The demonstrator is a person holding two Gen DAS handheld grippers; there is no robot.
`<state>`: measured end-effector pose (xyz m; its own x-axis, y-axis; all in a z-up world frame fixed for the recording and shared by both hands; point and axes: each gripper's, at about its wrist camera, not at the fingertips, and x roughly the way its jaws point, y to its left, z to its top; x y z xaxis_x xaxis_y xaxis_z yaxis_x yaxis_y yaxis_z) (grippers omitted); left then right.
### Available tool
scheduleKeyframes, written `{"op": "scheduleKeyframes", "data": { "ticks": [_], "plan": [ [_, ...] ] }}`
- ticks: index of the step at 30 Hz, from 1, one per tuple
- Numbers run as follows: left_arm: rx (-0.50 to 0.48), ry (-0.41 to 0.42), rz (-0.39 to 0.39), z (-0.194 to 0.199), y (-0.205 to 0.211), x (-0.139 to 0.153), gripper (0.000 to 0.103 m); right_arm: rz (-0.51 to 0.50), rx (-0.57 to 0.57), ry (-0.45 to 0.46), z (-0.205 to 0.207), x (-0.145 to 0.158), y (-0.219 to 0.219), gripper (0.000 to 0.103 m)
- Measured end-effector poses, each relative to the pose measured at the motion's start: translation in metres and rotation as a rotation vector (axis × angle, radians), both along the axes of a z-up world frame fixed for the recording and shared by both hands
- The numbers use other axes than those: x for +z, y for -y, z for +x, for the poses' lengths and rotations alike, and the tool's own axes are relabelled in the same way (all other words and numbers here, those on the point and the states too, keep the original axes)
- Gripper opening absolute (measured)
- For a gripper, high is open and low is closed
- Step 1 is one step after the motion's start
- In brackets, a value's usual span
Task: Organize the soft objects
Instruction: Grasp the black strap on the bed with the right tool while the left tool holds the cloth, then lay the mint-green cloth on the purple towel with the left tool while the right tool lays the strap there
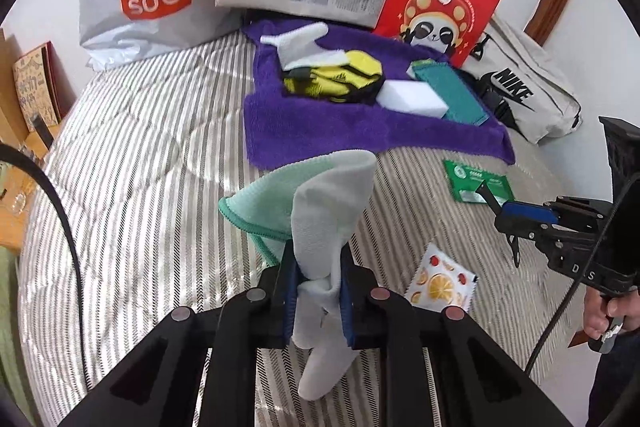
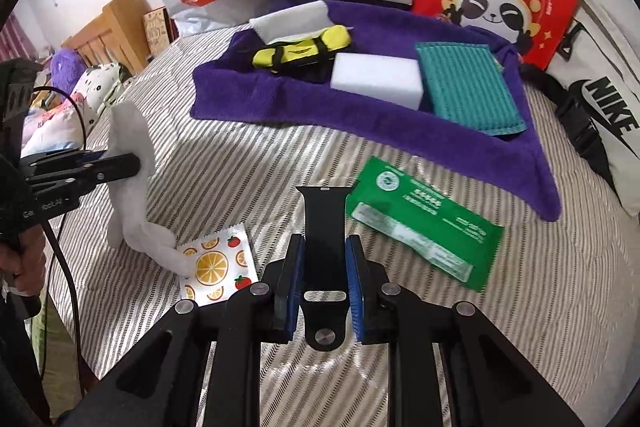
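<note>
Left claw [image 1: 318, 301] tilted downward pinching mint-white cloth [image 1: 320, 219], right claw [image 2: 323, 285] tilted downward clamping black strap [image 2: 325, 227]

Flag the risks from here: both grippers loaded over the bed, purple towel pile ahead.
1. The left gripper pinches the mint-and-white cloth near one end; its loose tail touches the fruit-print packet and could drag it.
2. The right gripper holds the black strap by its edges; it might twist out.
3. The purple towel is crowded; the white sponge could be knocked.
</note>
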<state>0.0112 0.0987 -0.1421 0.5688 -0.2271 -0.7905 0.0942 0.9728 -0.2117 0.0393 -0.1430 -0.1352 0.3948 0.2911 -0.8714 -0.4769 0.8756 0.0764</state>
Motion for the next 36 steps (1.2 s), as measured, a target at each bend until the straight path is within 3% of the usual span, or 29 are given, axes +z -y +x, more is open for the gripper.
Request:
{"op": "scheduleKeyframes", "data": {
  "ticks": [14, 28, 36],
  "plan": [
    [0.005, 0.08, -0.021, 0.003, 0.001, 0.05, 0.016, 0.046, -0.042, 0.045, 0.019, 0.024, 0.022, 0.021],
    [-0.031, 0.154, -0.005, 0.055, 0.016, 0.092, 0.016, 0.068, -0.086, 0.096, 0.069, 0.049, 0.029, 0.021],
    [-0.025, 0.189, 0.003, 0.088, 0.02, 0.101, 0.016, 0.068, -0.115, 0.102, 0.098, 0.051, 0.033, 0.021]
  ]
}}
